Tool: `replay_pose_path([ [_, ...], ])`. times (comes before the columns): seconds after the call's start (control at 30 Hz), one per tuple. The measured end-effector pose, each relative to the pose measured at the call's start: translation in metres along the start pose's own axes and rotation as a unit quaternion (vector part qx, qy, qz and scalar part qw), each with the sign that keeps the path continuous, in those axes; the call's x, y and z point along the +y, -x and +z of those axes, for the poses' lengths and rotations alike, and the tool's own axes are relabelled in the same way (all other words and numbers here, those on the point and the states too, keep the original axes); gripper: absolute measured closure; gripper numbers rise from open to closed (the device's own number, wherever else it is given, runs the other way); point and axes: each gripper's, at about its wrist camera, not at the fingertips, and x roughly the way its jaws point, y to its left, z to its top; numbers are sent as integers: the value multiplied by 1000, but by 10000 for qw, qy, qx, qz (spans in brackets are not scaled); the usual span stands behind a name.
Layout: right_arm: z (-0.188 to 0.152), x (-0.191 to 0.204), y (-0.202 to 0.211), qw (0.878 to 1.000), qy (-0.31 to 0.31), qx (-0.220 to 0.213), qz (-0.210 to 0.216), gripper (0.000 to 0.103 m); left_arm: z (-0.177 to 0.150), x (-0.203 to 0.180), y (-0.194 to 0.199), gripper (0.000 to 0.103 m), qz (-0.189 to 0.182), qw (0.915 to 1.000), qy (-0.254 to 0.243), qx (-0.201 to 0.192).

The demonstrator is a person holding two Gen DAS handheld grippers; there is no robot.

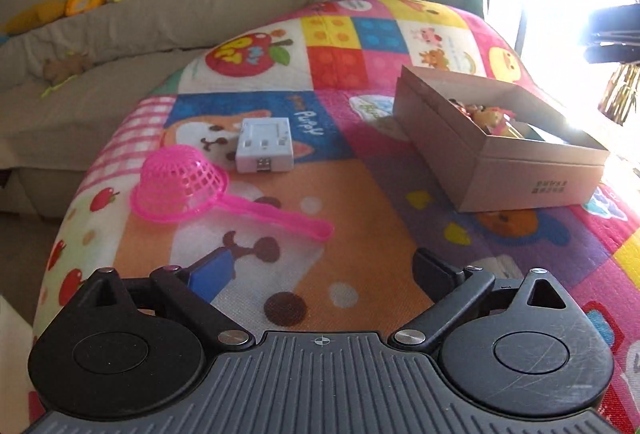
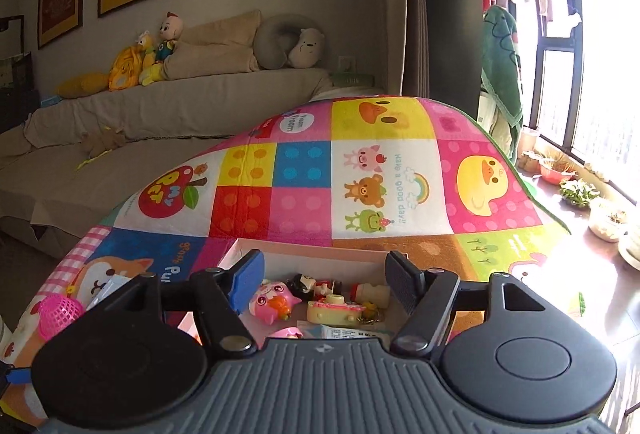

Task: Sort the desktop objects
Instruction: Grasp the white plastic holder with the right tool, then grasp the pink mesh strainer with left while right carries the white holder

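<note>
A pink plastic strainer (image 1: 188, 185) lies on the colourful mat, left of centre, with a white charger block (image 1: 264, 145) just behind it. A cardboard box (image 1: 520, 173) holding small toys stands to the right. My left gripper (image 1: 320, 274) is open and empty, low over the mat, nearer than the strainer's handle. My right gripper (image 2: 324, 282) is open and empty, hovering over the box (image 2: 304, 254), above a pink cat toy (image 2: 272, 302), a yellow toy camera (image 2: 336, 310) and small figures. The strainer (image 2: 60, 310) shows at the left edge.
The mat (image 1: 344, 65) covers a table with edges falling away left and far. A grey sofa (image 2: 160, 113) with plush toys stands behind. Plant pots (image 2: 580, 193) line a bright window sill on the right.
</note>
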Motion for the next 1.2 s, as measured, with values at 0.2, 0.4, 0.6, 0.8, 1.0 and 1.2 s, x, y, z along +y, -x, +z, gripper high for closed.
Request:
replay_pose_path([
  [0.2,-20,43,-4,9965,444,338,621,31,1,8,-1,3,436,9988,201,65],
  [0.4,-7,112,-37,9815,592,876,1594,29,-2,35,1,2,647,9969,421,176],
  [0.6,7,179,-121,9608,203,1843,2063,22,-4,37,1,1,497,9971,563,117],
  [0.8,-3,229,-197,9533,323,2507,1653,27,-5,43,2,1,398,9963,755,87],
  [1.0,-14,233,-171,9496,1110,2429,1642,55,-5,49,4,1,174,9957,910,-15],
  [1.2,-45,205,-108,9423,1685,2337,1707,55,-8,60,11,1,40,9921,1241,-189],
])
